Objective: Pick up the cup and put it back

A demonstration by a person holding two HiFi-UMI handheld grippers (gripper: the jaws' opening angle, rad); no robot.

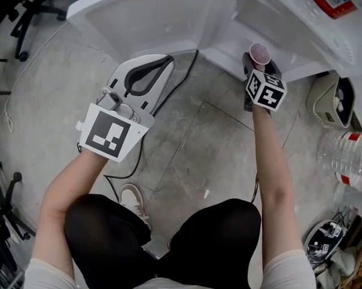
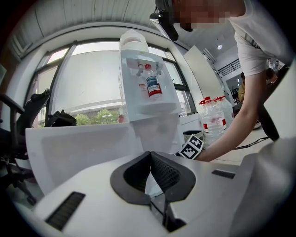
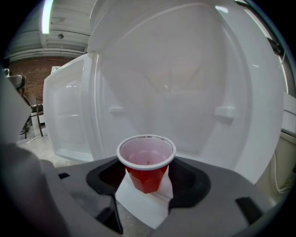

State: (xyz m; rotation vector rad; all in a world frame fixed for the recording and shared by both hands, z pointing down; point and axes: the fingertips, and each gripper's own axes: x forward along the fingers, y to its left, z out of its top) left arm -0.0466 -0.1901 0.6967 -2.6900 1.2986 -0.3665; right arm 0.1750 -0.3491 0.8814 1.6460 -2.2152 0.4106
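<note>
Red cup (image 3: 146,176) sat on the white ledge (image 3: 138,208), right between the right gripper's (image 3: 147,163) spread jaws, not squeezed yet. Left gripper (image 2: 149,155) was pinched together, holding nothing.

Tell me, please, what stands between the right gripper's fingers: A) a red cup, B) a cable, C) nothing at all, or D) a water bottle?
A: the right gripper view shows a red cup standing upright between the fingers of the right gripper.
</note>
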